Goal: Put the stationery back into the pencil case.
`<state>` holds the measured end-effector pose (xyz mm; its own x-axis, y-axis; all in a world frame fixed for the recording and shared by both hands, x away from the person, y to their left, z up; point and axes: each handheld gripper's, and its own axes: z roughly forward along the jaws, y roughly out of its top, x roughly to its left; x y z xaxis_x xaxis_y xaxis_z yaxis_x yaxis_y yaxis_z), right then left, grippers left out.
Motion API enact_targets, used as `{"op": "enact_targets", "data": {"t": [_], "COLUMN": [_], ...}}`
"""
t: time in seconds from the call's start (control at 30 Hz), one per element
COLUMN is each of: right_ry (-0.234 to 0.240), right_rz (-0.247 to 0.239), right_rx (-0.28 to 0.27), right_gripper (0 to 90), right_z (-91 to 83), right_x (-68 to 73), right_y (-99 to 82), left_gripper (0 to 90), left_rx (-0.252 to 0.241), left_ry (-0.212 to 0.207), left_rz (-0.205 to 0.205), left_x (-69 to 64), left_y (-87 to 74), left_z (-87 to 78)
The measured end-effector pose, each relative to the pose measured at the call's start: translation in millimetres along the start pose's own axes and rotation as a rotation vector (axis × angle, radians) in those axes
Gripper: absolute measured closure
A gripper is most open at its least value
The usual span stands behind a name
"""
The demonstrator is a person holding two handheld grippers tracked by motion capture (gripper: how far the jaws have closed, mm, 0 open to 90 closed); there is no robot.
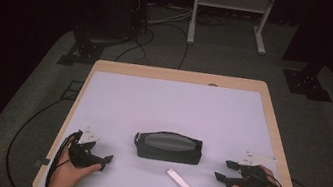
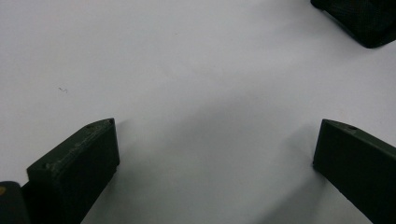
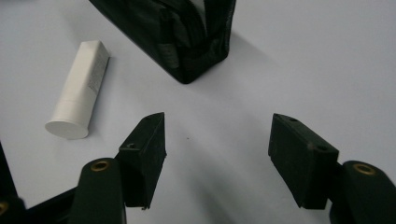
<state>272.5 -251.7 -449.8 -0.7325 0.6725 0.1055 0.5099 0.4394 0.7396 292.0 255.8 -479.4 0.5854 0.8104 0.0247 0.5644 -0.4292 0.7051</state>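
We see a black pouch (image 1: 168, 147) lying flat on the worktop (image 1: 173, 99), about midway between the left and right edges and closer to the near edge than the far one. A small white tube (image 1: 179, 181) lies just in front of it, near the near edge, slightly right of the middle, apart from the pouch. In the right gripper view the tube (image 3: 78, 91) lies on its side with its cap end toward the camera, beside the pouch's corner (image 3: 180, 35), not touching.

We hold the left gripper (image 1: 102, 160) near the near left corner, jaws spread wide with nothing between them; in the left gripper view just bare worktop lies between the jaws, with a pouch corner (image 2: 362, 21) at the top right.

We hold the right gripper (image 1: 224, 170) near the near right corner, pointing toward the pouch. Its jaws stand apart, partly open, nothing held; bare worktop lies between them.
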Motion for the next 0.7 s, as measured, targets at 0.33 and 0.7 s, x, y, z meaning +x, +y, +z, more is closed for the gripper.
{"op": "enact_targets", "data": {"t": [0.33, 0.7], "right_ry": [0.034, 0.062], "right_rz": [-0.036, -0.07], "right_rx": [0.005, 0.004], "right_gripper": [36.0, 36.5], "right_z": [10.3, 17.8], "right_x": [13.8, 27.3], "right_y": [4.4, 8.2], "left_gripper": [0.0, 0.0], "left_rx": [0.0, 0.0], "left_ry": [0.0, 0.0], "left_rz": [0.0, 0.0], "left_x": [0.0, -0.1], "left_y": [-0.1, -0.1], "left_z": [0.0, 0.1]}}
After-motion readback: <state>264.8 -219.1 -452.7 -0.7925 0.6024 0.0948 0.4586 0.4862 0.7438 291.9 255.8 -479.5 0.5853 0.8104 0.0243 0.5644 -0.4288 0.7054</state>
